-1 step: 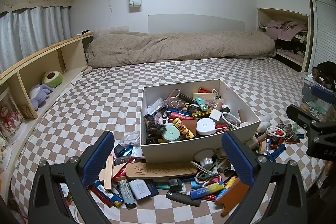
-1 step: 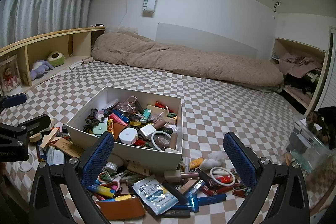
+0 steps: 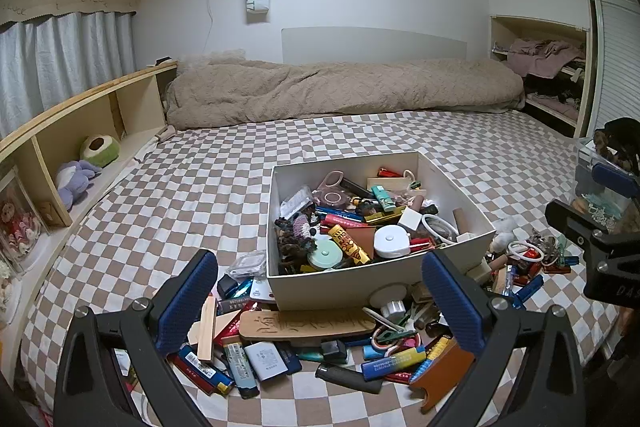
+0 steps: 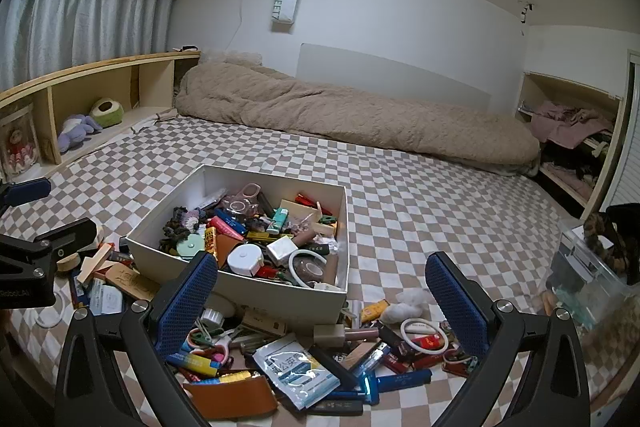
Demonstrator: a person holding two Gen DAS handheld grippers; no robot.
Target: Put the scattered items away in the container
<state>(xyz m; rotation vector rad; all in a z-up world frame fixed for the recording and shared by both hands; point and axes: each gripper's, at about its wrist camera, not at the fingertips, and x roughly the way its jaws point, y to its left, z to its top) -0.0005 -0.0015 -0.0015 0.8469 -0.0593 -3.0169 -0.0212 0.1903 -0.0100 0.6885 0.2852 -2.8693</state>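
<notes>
A white box (image 3: 340, 287) (image 4: 280, 297) stands on the checkered bed, filled with several small items. More items lie scattered along its near side: a carved wooden plaque (image 3: 306, 323), a brown leather piece (image 3: 442, 373) (image 4: 232, 397), a white packet (image 4: 296, 371), a white ring (image 4: 424, 335), pens and lighters. My left gripper (image 3: 320, 303) is open and empty, above the pile in front of the box. My right gripper (image 4: 322, 303) is open and empty, above the pile by the box's near right corner. Each gripper shows at the edge of the other's view.
A beige duvet (image 3: 340, 91) lies along the far wall. A wooden shelf (image 3: 80, 131) with plush toys runs along the left. A clear plastic bin (image 4: 588, 283) sits at the bed's right edge. Bare checkered sheet (image 3: 180, 195) lies left of and beyond the box.
</notes>
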